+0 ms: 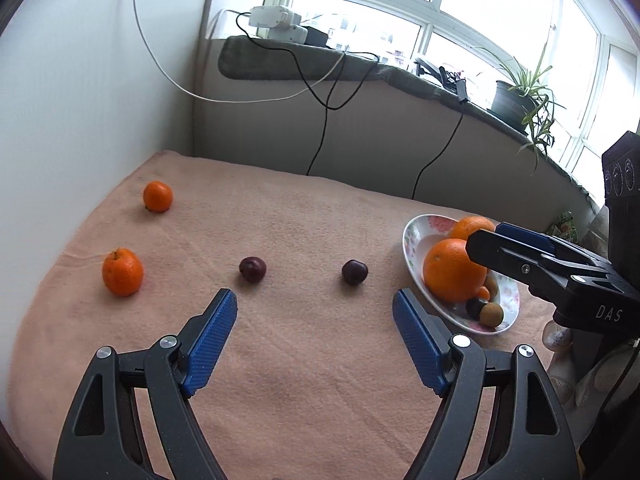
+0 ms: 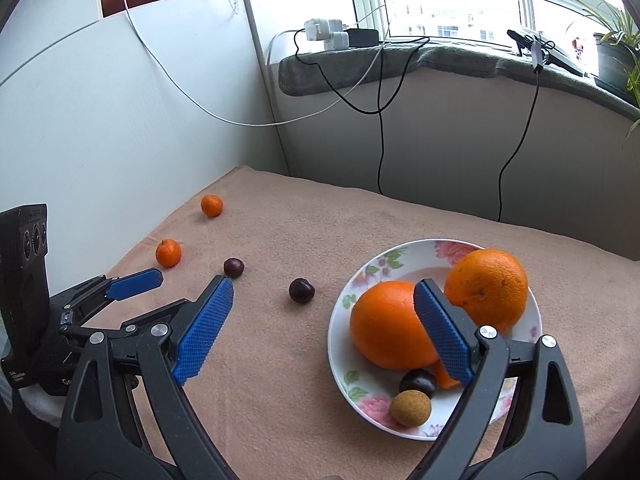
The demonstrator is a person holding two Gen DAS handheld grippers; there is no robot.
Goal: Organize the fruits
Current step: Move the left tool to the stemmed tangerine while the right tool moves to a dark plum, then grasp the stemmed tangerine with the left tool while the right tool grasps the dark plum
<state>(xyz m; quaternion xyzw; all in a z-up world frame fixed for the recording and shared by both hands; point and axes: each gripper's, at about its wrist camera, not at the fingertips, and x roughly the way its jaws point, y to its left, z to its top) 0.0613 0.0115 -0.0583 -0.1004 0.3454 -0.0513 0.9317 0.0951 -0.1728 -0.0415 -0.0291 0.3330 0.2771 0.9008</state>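
Four loose fruits: two mandarins, far one (image 1: 158,196) and near one (image 1: 122,271), and two plums, left (image 1: 252,269) and right (image 1: 354,271), lay well apart on the pink blanket (image 1: 300,360).
Plate (image 2: 352,364): floral, at the blanket's right side, held two oranges, front (image 2: 390,326) and back (image 2: 488,290), a dark plum (image 2: 417,383), a tan round fruit (image 2: 411,407) and a small orange piece mostly hidden.
Left gripper (image 1: 315,304): fingers wide apart, empty, hovering over the blanket and aimed between the two loose plums.
Right gripper (image 2: 323,294): fingers wide apart, empty, right finger (image 2: 442,332) in front of the front orange; contact could not be told.
Stage: judged partway, with four fruits not yet on the plate.
Risk, rolling: a round plum on soft cloth could squirt out if one pad met it first.
Risk, crowding: the oranges filled most of the plate, so an added fruit might roll over the low rim.
Risk, knock: the right finger so near the front orange could nudge it and scatter the small fruits.
Risk, collision: both grippers worked close together near the plate.
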